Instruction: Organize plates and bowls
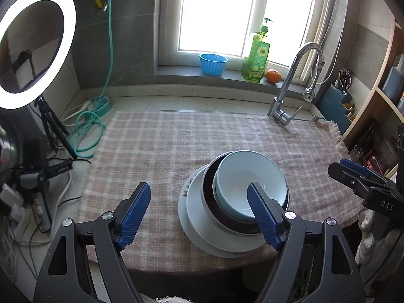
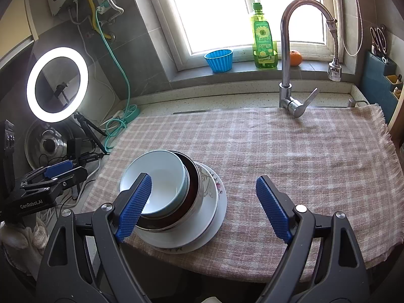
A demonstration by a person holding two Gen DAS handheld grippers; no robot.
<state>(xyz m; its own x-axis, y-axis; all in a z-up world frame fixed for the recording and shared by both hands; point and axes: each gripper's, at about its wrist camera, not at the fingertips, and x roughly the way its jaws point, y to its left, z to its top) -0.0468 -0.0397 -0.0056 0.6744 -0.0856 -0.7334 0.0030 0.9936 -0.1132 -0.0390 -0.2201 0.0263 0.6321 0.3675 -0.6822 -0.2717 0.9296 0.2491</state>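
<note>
**The Counter and What Sits on It**

A speckled stone kitchen counter (image 2: 227,102) holds a pink and white checked cloth (image 2: 290,156) that covers most of it. On the cloth, near the front edge, sits a big white flowery plate (image 2: 217,199) with bowls piled in it. On the bare counter at the left lie a loopy green hose (image 1: 88,126) and the little black stand of a ring lamp (image 1: 53,123).

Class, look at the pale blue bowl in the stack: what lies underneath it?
The pale blue bowl sits inside a dark bowl with a metal rim, which rests on a white plate over a flowered plate. Anything between those layers is covered.
</note>
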